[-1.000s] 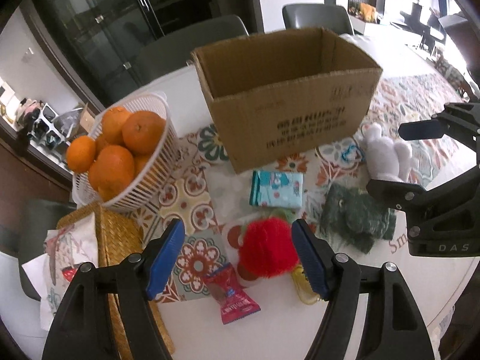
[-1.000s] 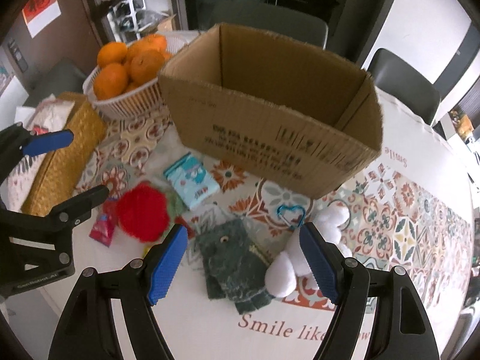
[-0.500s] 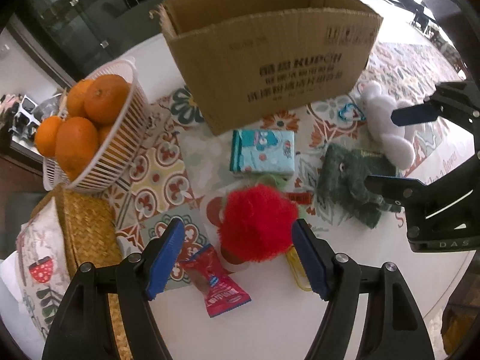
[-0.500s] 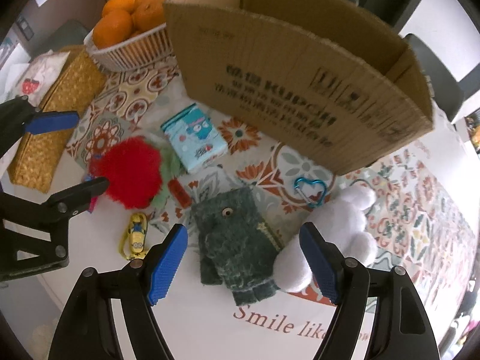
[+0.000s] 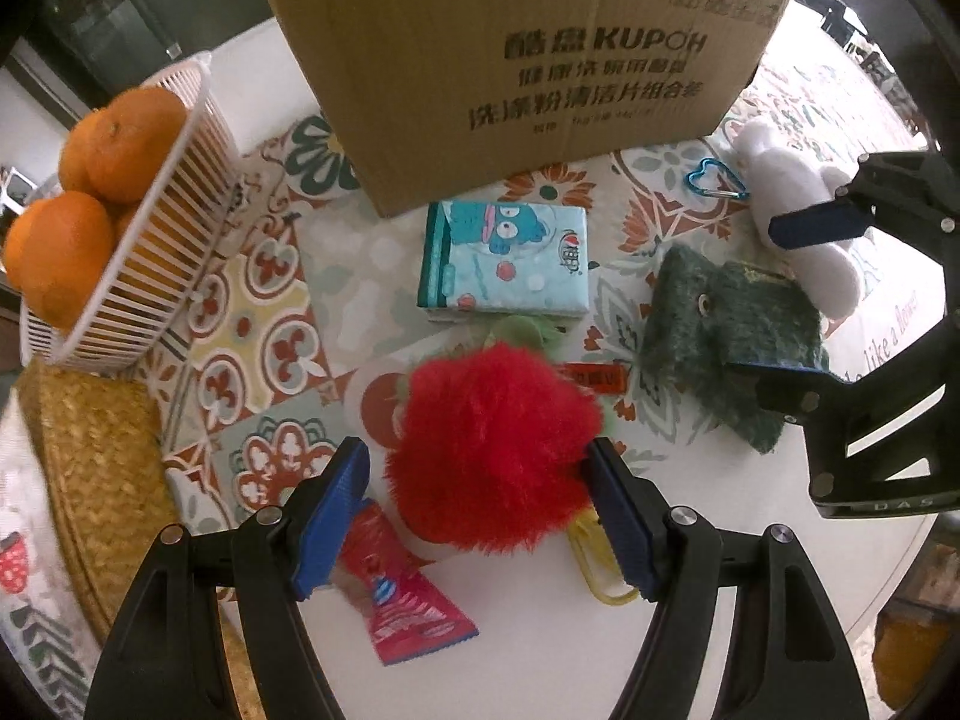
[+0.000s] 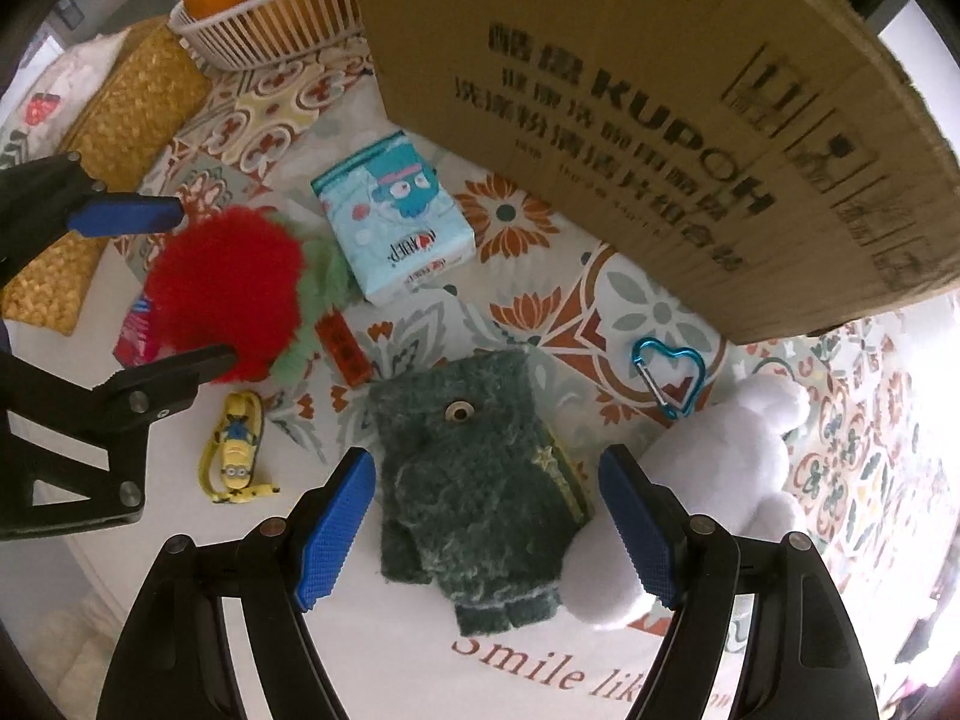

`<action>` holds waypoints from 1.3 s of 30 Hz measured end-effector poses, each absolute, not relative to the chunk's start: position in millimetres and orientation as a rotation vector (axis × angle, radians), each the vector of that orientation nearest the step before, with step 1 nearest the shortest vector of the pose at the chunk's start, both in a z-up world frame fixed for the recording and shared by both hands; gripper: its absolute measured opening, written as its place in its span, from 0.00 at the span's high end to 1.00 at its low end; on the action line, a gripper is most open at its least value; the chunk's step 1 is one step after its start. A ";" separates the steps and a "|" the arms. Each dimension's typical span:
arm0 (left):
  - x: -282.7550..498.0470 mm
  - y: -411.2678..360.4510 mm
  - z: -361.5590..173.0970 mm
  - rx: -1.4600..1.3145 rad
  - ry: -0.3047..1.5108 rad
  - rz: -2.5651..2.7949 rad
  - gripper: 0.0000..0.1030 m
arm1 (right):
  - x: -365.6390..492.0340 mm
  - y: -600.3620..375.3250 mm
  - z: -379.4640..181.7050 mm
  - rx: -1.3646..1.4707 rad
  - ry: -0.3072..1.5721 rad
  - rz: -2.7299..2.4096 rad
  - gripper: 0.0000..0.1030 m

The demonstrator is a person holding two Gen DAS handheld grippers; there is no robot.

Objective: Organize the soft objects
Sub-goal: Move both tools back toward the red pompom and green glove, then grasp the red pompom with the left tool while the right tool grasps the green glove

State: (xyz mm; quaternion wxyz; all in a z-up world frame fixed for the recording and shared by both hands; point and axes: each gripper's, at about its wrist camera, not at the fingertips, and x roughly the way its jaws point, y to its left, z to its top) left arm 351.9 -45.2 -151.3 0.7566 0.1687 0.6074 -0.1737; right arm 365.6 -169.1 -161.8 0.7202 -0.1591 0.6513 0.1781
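Nearest, the left gripper (image 5: 480,516) stands with its blue pads wide apart, straddling the fluffy red pom-pom toy with a green leafy collar (image 5: 492,450); the right pad looks to brush the fur, the left stands clear, and nothing is gripped. A red foil snack sachet (image 5: 408,606) and a yellow cartoon-figure keychain (image 6: 237,456) lie just beside it. To the right, the right gripper (image 6: 486,516) likewise stands wide, its pads flanking the dark green fuzzy knitted mitten with a button (image 6: 474,474) without pressing it. A white plush rabbit (image 6: 720,480) lies touching the mitten's right edge, a blue heart-shaped carabiner (image 6: 669,375) just beyond. Mid-field: a light blue cartoon-printed tissue pack (image 5: 507,264) on the patterned tablecloth (image 5: 252,312). Farthest: the open brown cardboard box (image 5: 528,54), probably the destination, and at far left a white slatted basket of oranges (image 5: 162,228).

Handling, as judged: both toys are light, limp and compressible; a grip across the bulk of each body should hold, whereas fur tips alone would slip.
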 end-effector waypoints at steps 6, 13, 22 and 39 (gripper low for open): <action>360.4 -45.7 -165.2 0.330 1.340 -0.386 0.29 | 371.2 -166.8 -179.4 -0.340 1.481 0.406 0.24; 366.9 -46.7 -177.9 0.304 1.357 -0.396 0.37 | 376.8 -164.4 -194.6 -0.326 1.511 0.410 0.24; 367.5 -42.5 -194.4 0.256 1.372 -0.410 0.56 | 373.3 -159.2 -203.1 -0.309 1.497 0.411 0.31; 331.6 -45.3 -164.7 0.207 1.296 -0.381 0.64 | 347.8 -165.9 -174.8 -0.176 1.397 0.395 0.80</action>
